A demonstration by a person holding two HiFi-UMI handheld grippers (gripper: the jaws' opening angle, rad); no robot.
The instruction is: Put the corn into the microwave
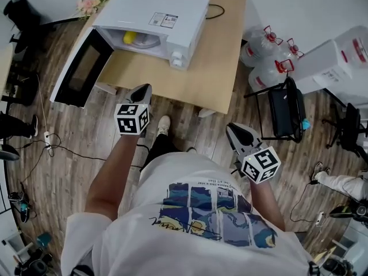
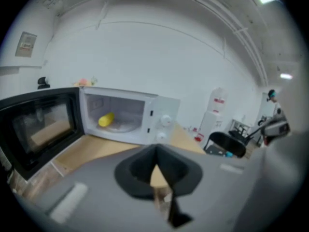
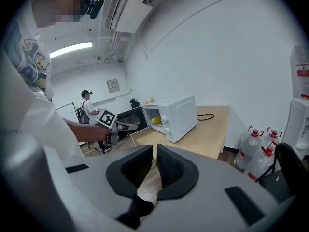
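Well, the corn (image 1: pixel 130 37) lies inside the microwave (image 1: pixel 158 7), whose door (image 1: pixel 80 68) stands wide open. It is well ahead of the left gripper (image 1: pixel 142 89) and a little to the left of its jaws. Those jaws are clenched together on nothing. The right gripper (image 1: pixel 236 130) is farther back from the table (image 1: pixel 224 50), its jaws a narrow slit apart with nothing between them.

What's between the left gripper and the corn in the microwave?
Only bare table and the open front of the microwave; the left gripper view shows it.
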